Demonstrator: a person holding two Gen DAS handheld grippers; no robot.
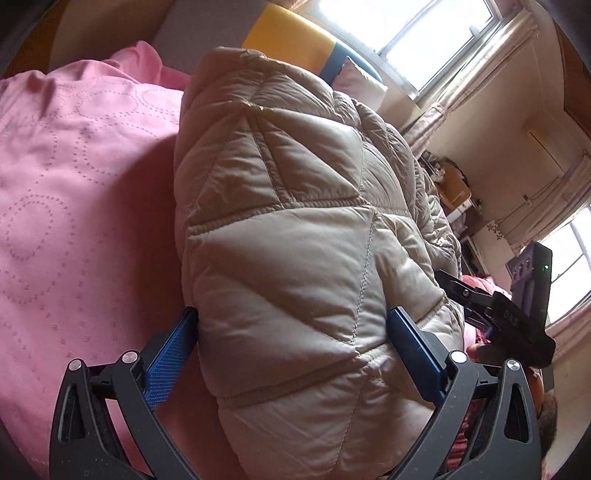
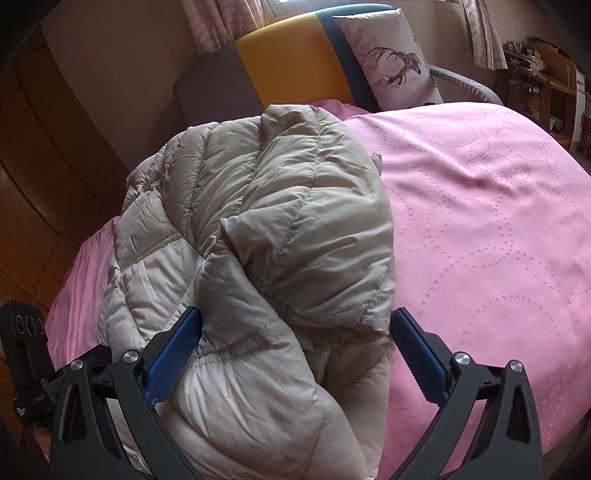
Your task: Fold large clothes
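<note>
A beige quilted puffer jacket (image 1: pixel 295 229) lies bunched and folded over on a pink bed cover (image 1: pixel 74 184). My left gripper (image 1: pixel 291 332) is wide open, with its blue pads on either side of a thick fold of the jacket. In the right wrist view the same jacket (image 2: pixel 266 236) fills the middle. My right gripper (image 2: pixel 295 336) is also wide open and straddles a thick fold near the jacket's lower edge. The right gripper's black body (image 1: pixel 517 317) shows at the right of the left wrist view.
The pink bed cover (image 2: pixel 480 221) spreads to the right of the jacket. A yellow, blue and grey headboard (image 2: pixel 295 62) and a deer-print pillow (image 2: pixel 391 62) stand at the far end. Wooden wall panels (image 2: pixel 44 166) are to the left. Windows (image 1: pixel 424 33) and shelves (image 1: pixel 454 192) are beyond.
</note>
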